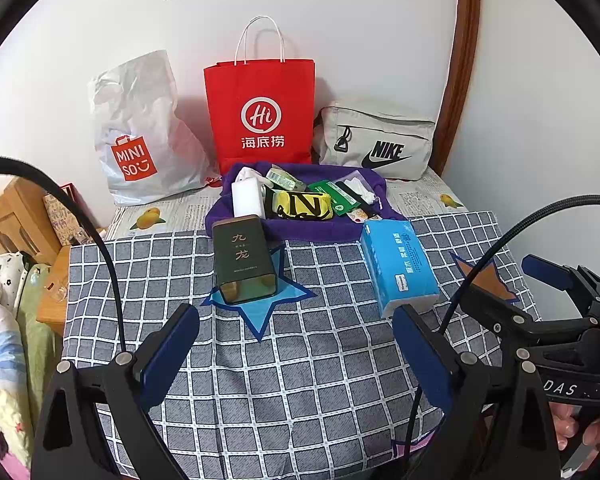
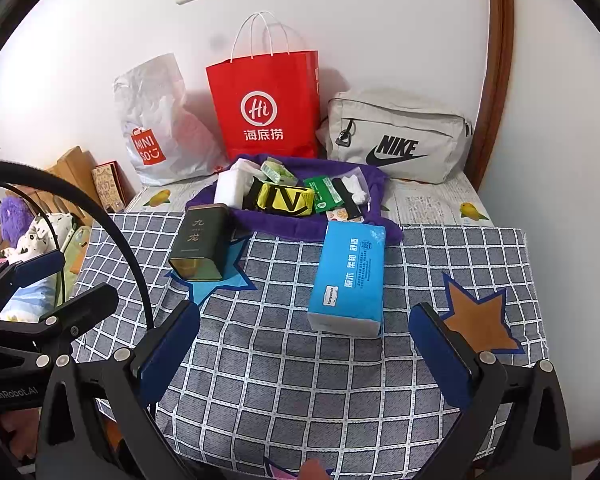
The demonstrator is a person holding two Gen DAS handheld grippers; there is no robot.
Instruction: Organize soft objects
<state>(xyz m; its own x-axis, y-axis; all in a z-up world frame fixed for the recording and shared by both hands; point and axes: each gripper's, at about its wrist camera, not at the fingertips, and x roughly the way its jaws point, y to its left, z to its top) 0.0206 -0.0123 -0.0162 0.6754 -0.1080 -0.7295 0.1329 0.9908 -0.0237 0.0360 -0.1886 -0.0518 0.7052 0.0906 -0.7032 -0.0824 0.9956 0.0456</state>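
White wall closes off the far edge of a desk (image 1: pixel 340 380) covered by a grey checked cloth, with newspaper showing beyond it.

From the left wrist view, three bags lean on that wall, probably as places to sort into: a crumpled white plastic bag (image 1: pixel 140 132) toward the far left corner, a red paper bag (image 1: pixel 260 112) standing upright in the middle, and a grey pouch (image 1: pixel 376 144) toward the far right corner. Just in front of the red bag a purple cloth (image 1: pixel 292 228) is bunched into a nest holding a white block, a yellow and black packet (image 1: pixel 304 205), a green packet and other small wrapped things I cannot name. A dark green tin (image 1: pixel 244 260) stands on a blue star marker (image 1: pixel 260 304), touching the nest's near left rim. The blue tissue pack (image 1: pixel 398 266), the soft thing nearest to hand, lies flat on the cloth right of centre, its far end against the nest. The left tool (image 1: pixel 296 344) hovers over the near edge with its pads wide apart and nothing between them, so no grasp looks begun.

From the right wrist view, the right tool (image 2: pixel 304 344) is likewise spread and holding nothing, and the tissue pack (image 2: pixel 350 276) lies just beyond its fingertips, nearly centred between them; I judge it the likelier pick. An orange star marker (image 2: pixel 480 316) sits bare at the right edge, perhaps a set-down spot. The bags' insides are hidden.
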